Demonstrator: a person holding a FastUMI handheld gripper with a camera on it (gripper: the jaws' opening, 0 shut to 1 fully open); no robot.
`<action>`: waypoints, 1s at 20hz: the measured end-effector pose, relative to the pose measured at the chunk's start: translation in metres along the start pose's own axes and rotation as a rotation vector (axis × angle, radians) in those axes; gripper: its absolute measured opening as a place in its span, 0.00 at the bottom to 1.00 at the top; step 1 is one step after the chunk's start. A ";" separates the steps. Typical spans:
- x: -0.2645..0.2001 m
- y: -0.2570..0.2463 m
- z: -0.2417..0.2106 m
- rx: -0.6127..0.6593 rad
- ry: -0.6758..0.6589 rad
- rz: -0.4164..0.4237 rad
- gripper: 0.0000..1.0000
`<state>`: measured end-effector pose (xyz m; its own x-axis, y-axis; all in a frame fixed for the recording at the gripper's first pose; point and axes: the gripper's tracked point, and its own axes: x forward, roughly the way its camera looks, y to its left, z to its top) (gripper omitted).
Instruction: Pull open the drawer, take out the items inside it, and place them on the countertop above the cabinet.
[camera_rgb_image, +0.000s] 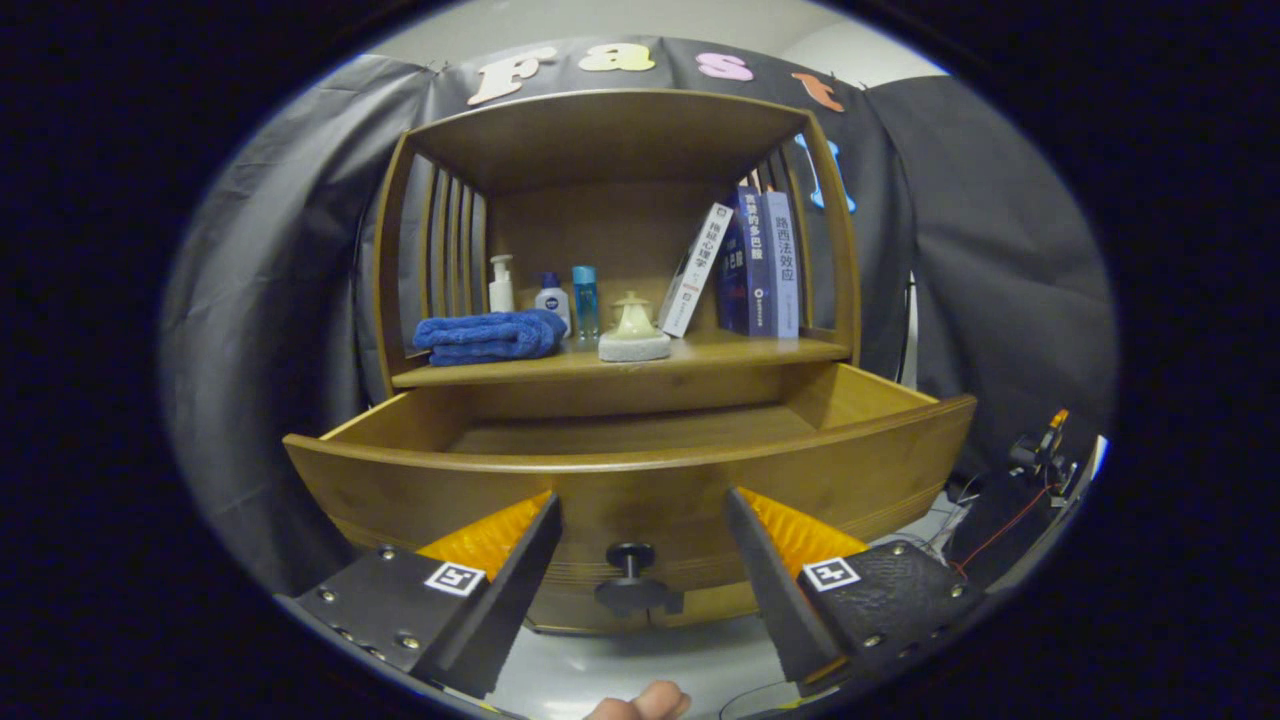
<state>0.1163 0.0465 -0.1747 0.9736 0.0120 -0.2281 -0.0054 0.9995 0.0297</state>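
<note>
**Drawer out and looks bare; gripper open in front of the knob**

While the drawer (640, 470) stands pulled well out of the cabinet (620, 250), its visible floor looks bare; the near part is hidden behind the front panel, so I can't rule out something lying low there. The dark knob (632, 580) sits at the middle of the drawer front, between the fingers and a bit beyond them. The gripper (640, 545) is open, fingers spread wide, holding nothing, not touching the knob.

Above the drawer, the surface (760, 350) carries a folded blue towel (488, 336) on the left, with a white pump bottle (501, 285), a small white bottle with a blue cap (551, 295) and a light blue bottle (586, 300) lined up behind it. A pale lidded jar (632, 316) rests on a grey pad (634, 347) near the middle. These sit close to the front edge, likely set down there from the drawer, so the task looks nearly or fully done.

The white book (695, 270) leans against two upright blue books (765, 265), propped so it doesn't fall. Spines carry Chinese titles; too small to read with confidence. Square tracking markers (455, 578) sit on both finger mounts. A fingertip (645, 703) shows below the gripper.
</note>
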 end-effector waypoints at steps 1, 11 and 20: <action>0.001 0.000 0.001 0.007 -0.007 0.004 0.99; 0.012 0.002 0.005 0.052 -0.029 0.040 0.99; 0.033 0.001 0.006 0.094 -0.012 0.066 1.00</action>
<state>0.1501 0.0480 -0.1765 0.9744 0.0767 -0.2112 -0.0486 0.9896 0.1351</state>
